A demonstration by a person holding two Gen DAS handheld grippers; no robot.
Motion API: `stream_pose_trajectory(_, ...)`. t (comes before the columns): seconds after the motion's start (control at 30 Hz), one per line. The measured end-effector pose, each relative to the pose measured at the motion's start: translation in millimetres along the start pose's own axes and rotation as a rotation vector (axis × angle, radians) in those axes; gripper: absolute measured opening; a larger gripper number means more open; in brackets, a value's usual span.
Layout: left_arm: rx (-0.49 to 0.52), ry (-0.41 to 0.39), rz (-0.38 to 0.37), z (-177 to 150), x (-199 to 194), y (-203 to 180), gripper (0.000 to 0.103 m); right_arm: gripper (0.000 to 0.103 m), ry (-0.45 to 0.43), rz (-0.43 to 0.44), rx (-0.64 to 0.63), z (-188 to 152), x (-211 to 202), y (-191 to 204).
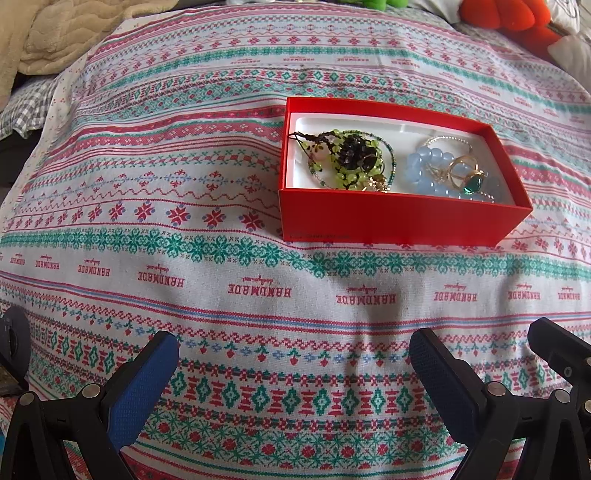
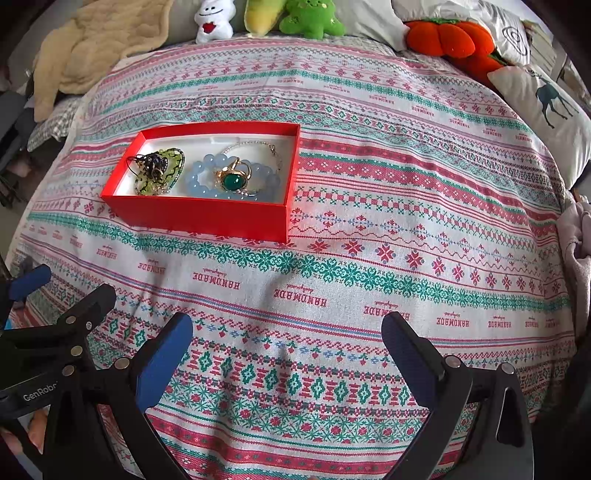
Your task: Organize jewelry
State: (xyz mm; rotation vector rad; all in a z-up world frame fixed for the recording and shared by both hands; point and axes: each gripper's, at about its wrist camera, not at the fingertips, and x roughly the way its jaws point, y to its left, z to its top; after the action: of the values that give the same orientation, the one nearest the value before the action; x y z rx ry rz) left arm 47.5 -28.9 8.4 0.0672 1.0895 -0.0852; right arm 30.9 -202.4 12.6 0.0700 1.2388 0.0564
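A red open box (image 1: 399, 218) (image 2: 207, 218) with a white lining sits on the patterned cloth. Inside lie a green and black beaded piece (image 1: 354, 158) (image 2: 157, 171), a pale blue bead bracelet (image 1: 424, 166) (image 2: 199, 177), a gold ring with a green stone (image 1: 472, 181) (image 2: 232, 180) and a thin silver chain (image 1: 450, 139) (image 2: 255, 144). My left gripper (image 1: 291, 347) is open and empty, well in front of the box. My right gripper (image 2: 286, 332) is open and empty, in front and to the right of the box. The left gripper also shows at the right wrist view's left edge (image 2: 59, 317).
A patterned "HANDMADE" cloth (image 2: 369, 258) covers the bed. A beige blanket (image 2: 92, 44) lies at the back left. Plush toys (image 2: 310, 16), an orange pumpkin plush (image 2: 450, 37) and a deer cushion (image 2: 546, 107) line the back and right.
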Motion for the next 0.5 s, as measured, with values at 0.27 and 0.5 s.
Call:
stream_pose_trajectory(0.27, 0.001, -0.001, 0.002, 0.2, 0.0, 0.5, 0.102, 0.103, 0.001, 0.000, 0.001, -0.2, 0.0, -0.6)
stream_pose_trajectory(0.5, -0.001, -0.004, 0.003, 0.9, -0.8, 3.0, 0.102, 0.103, 0.001, -0.001, 0.001, -0.2, 0.8, -1.9)
